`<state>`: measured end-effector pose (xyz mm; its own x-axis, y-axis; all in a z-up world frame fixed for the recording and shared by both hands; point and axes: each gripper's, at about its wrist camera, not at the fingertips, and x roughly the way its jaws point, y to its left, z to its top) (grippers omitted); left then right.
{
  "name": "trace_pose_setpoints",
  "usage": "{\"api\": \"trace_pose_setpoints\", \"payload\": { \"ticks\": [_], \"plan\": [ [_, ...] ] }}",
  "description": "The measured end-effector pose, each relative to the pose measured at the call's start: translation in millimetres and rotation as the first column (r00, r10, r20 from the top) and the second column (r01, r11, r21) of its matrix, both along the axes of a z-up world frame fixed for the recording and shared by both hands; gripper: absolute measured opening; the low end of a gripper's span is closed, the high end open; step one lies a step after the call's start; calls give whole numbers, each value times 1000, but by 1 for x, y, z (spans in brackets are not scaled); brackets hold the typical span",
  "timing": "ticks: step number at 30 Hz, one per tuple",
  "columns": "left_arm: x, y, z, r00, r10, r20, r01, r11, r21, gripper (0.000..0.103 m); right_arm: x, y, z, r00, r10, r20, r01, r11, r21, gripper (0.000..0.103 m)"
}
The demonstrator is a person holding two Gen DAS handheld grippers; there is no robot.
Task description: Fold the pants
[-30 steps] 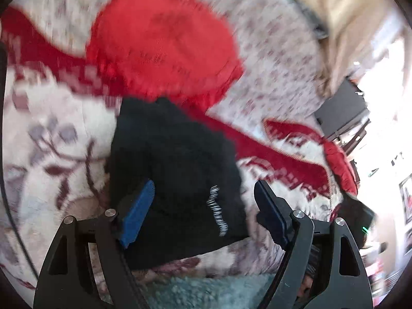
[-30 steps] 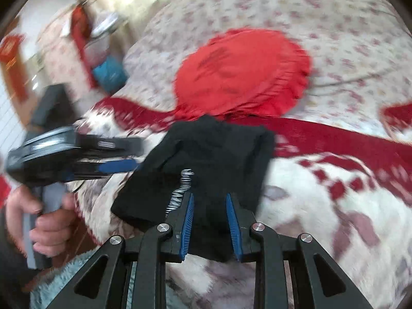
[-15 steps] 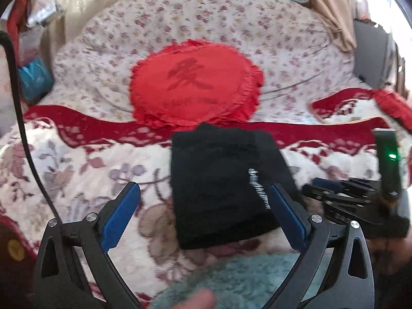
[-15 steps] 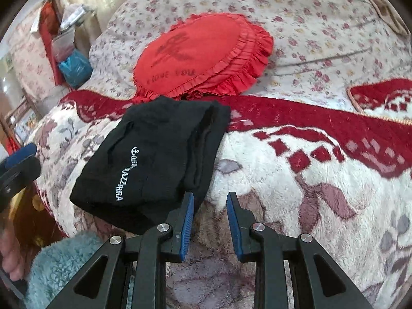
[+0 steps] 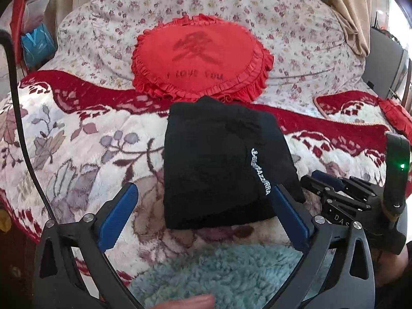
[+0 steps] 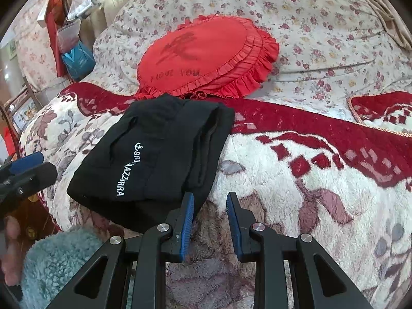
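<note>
The black pants lie folded into a thick square on the bed, on top of a fluffy blanket with white, red and grey flower shapes. White letters run down one side of the pants. Just behind the pants sits a round red pillow with frills around its edge, and it leans on a flowery sheet.

The left gripper is near the front edge of the pants. Its jaws have just been opening and now they stand spread wide, with blue pads on the inside. The front of the pants shows between the two fingers, but the pads do not press on them.

The right gripper is beside the right front corner of the pants. Its jaws are only a little way apart, and only the blanket shows between them. It is not pinching anything. The corner of the pants lies just next to its left finger.

A soft blue-green fuzzy sleeve shows at the bottom of both views, and part of a hand shows at the left edge of the right wrist view.
</note>
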<state>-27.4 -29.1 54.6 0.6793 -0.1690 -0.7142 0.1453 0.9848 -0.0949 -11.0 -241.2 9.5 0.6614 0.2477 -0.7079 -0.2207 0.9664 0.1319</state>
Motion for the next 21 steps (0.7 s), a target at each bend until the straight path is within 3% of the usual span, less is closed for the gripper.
{"api": "trace_pose_setpoints", "payload": {
  "ticks": [5, 7, 14, 21],
  "plan": [
    [3, 3, -12, 997, 27, -71, -27, 1000, -3, 102, -1, 3, -2, 1000, 6, -1, -6, 1000, -15, 25],
    [7, 1, -19, 993, 52, -109, -48, 998, 34, 102, -1, 4, -2, 1000, 8, 2, -8, 1000, -19, 25],
    [7, -3, -25, 991, 66, -116, -56, 995, 84, 102, -1, 4, -2, 1000, 0, 5, 0, 1000, -15, 25],
    [10, -1, -28, 990, 60, -130, -51, 996, 73, 102, -3, 5, 1, 1000, 14, 23, -13, 1000, -10, 25]
  ]
}}
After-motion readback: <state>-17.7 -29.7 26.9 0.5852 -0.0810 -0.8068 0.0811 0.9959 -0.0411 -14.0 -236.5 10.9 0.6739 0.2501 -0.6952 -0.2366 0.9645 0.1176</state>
